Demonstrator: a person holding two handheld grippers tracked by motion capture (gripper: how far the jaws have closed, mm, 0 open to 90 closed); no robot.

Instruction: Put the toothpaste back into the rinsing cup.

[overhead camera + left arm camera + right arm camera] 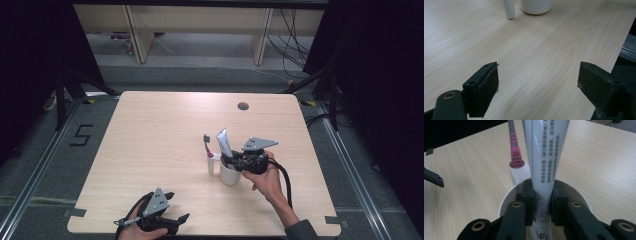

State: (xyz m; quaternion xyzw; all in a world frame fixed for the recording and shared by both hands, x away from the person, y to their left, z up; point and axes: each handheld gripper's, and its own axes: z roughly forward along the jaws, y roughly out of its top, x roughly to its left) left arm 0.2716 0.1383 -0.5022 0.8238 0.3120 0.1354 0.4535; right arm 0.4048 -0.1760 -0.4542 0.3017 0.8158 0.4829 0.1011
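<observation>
White ceramic marks the cup (230,172), which stands on the pale wood worktop (150,135) a little toward four o'clock from the worktop's middle. A slim white holder tube (212,163) is joined to the cup's side at about nine o'clock in the high view, and a toothbrush (206,142) with a grey stem and pink ribbed grip stands upright in it. In the right gripper view the toothbrush (514,150) sits in the holder tube (519,171) at eleven o'clock from the cup's rim (506,197).

A white toothpaste tube (223,142) rises out of the cup, leaning slightly toward eleven o'clock. The right gripper (239,161) reaches into the cup's mouth from three o'clock, held by the person's right hand (267,182). Seen along its own jaws, the right gripper (541,202) is pinching the toothpaste tube (546,152) low down, one black pad pressed against each side, with the tube's lower end inside the cup.

At seven o'clock on the worktop, near its front edge, the left gripper (175,207) lies low in the person's left hand (137,231), well apart from the cup. Its own view shows the left gripper (537,83) with jaws spread wide over bare wood and nothing between them; the cup's base (536,6) and the holder tube (509,10) stand at twelve o'clock beyond it.
</observation>
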